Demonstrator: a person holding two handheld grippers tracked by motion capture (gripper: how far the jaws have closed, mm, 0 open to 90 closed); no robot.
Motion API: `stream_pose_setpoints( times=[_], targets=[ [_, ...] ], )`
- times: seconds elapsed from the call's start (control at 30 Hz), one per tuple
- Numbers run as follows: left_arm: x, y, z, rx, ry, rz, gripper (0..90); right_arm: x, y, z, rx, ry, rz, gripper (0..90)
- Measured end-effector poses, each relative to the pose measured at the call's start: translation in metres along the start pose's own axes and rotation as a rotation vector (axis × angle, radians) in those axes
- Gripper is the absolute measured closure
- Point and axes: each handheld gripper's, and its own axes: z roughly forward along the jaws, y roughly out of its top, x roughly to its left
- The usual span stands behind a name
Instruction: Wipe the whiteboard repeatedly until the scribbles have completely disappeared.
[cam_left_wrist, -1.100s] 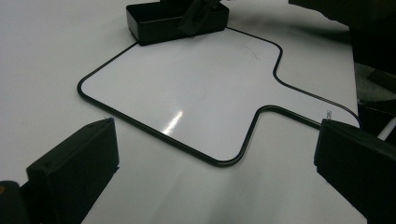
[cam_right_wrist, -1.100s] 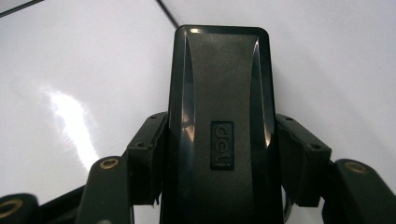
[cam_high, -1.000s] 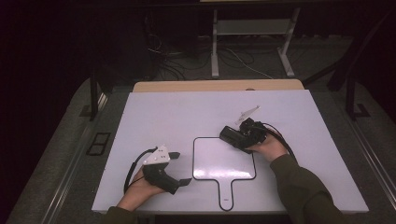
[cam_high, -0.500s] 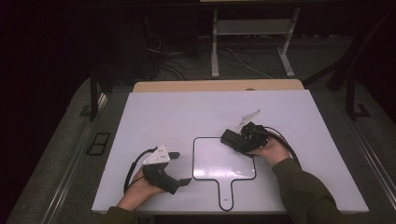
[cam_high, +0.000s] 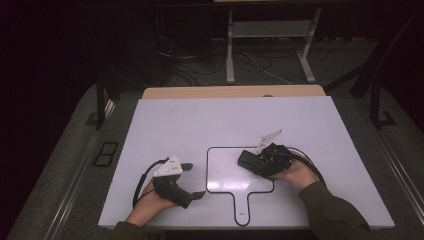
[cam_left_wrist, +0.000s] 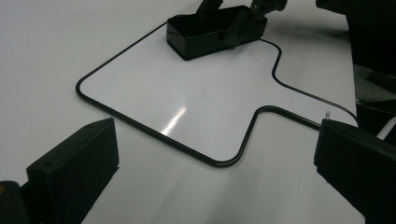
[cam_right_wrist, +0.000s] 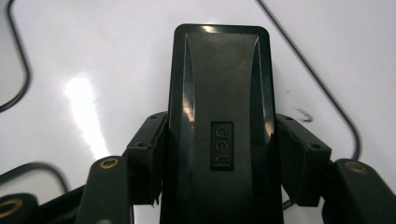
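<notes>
We are seeing the desk (cam_high: 200, 120) lying evenly lit from above while the room beyond its far edge is sinking into near black. In the left gripper view a glare streak is gleaming on the whiteboard (cam_left_wrist: 187, 93), whose far corner is blurring slightly. In the right gripper view a bright patch is blooming left of the eraser (cam_right_wrist: 222, 93), and the near jaws are going soft.
</notes>
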Motion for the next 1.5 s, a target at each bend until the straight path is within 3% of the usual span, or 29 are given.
stream_pose_setpoints(
  times=[0.53, 0.6, 0.67, 0.77, 0.93, 1.5],
  targets=[
    [-0.001, 0.0, 0.0, 0.0, -0.002, 0.002, 0.0, 0.042, -0.019, -0.014, 0.01, 0.048, -0.077, 39.1],
    [-0.001, 0.0, 0.0, -0.001, -0.001, 0.0, 0.0, 0.046, -0.022, -0.015, 0.01, 0.044, -0.097, 39.0],
    [-0.001, 0.0, 0.001, 0.0, -0.002, 0.001, 0.0, 0.051, -0.024, -0.017, 0.002, 0.059, -0.081, 39.1],
    [-0.002, 0.0, 0.001, 0.001, -0.004, -0.001, 0.0, 0.049, -0.025, -0.017, 0.001, 0.05, -0.096, 39.0],
    [-0.002, 0.0, 0.001, 0.001, -0.004, -0.001, 0.0, 0.038, -0.02, -0.014, -0.003, 0.039, -0.055, 39.1],
    [-0.001, 0.0, 0.001, 0.006, -0.009, 0.0, 0.0, -0.027, 0.01, 0.007, -0.003, -0.021, 0.067, 39.1]
  ],
)
